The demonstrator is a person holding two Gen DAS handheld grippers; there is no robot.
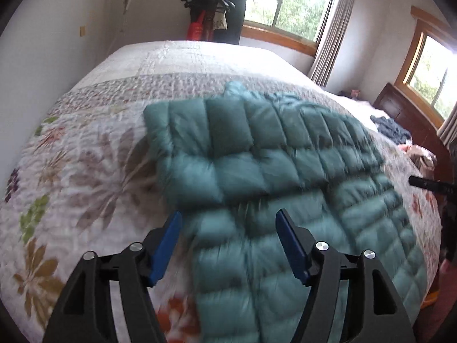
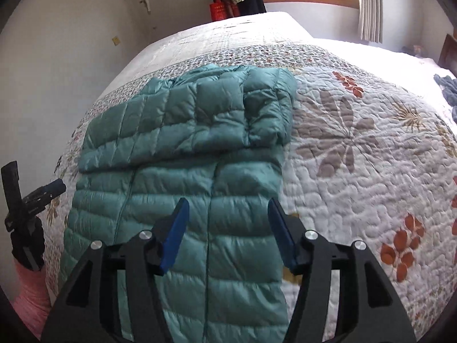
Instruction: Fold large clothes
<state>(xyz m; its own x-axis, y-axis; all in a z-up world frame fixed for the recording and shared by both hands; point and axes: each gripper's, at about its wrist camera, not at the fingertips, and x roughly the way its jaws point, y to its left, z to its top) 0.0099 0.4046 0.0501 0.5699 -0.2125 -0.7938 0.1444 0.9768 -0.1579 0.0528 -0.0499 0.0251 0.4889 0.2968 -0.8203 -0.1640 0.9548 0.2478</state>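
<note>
Blue fingers [image 1: 168,245] of the left gripper [image 1: 228,244] are spreading wide with nothing between them, hanging above the near left edge of the teal down jacket [image 1: 285,171]. The right gripper [image 2: 227,233] is likewise gaping wide and empty, its fingers [image 2: 281,234] hovering over the jacket's lower body near its right edge. Both grippers are pointing forward along the bed, tilted down toward the fabric. The jacket is lying flat on the floral quilt [image 2: 357,157], its upper part folded across the body as a puffy band. In the right wrist view the left gripper is showing at the far left edge, with a pink sleeve [image 2: 28,294] below it
</note>
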